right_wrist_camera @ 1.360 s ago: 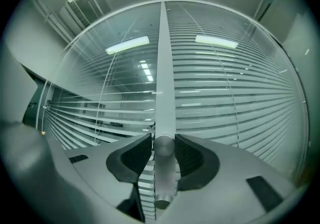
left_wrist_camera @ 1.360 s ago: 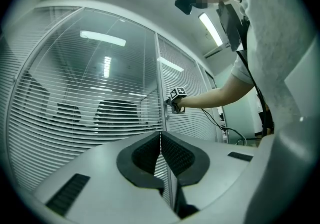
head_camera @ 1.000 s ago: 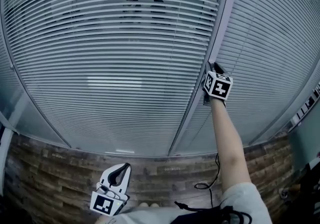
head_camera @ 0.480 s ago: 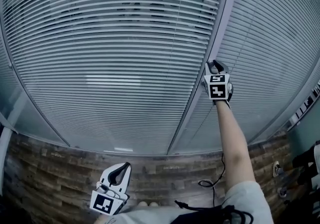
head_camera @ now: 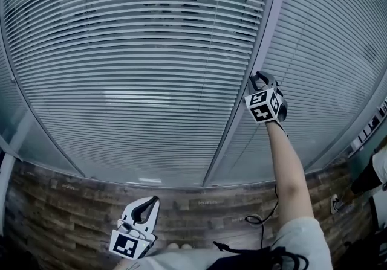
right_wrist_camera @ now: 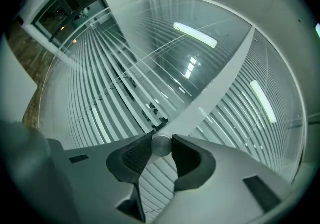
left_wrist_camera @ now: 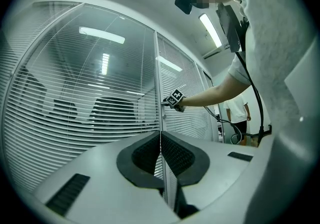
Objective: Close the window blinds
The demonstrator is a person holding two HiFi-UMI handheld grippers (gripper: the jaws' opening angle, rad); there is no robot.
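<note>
Horizontal slatted blinds (head_camera: 139, 69) hang behind glass on both sides of a grey mullion (head_camera: 233, 130); their slats stand partly apart, with dark shapes showing through. A small round metal knob (right_wrist_camera: 161, 146) sits on the mullion. My right gripper (head_camera: 260, 75) is raised against the mullion at arm's length, and its pads press both sides of the knob. It also shows from the side in the left gripper view, right gripper (left_wrist_camera: 172, 100) at the frame. My left gripper (head_camera: 147, 202) hangs low near my body, its jaws touching with nothing between them.
A second blinds panel (head_camera: 326, 51) fills the right side. Wood-plank floor (head_camera: 60, 214) runs below the glass wall. A black cable (head_camera: 260, 220) loops on the floor by my right arm. Another person (head_camera: 369, 181) stands at the right edge.
My right gripper has twisted about the knob, its marker cube turning and tilting to the right. A person has come into view at the right edge. The left gripper has not moved.
</note>
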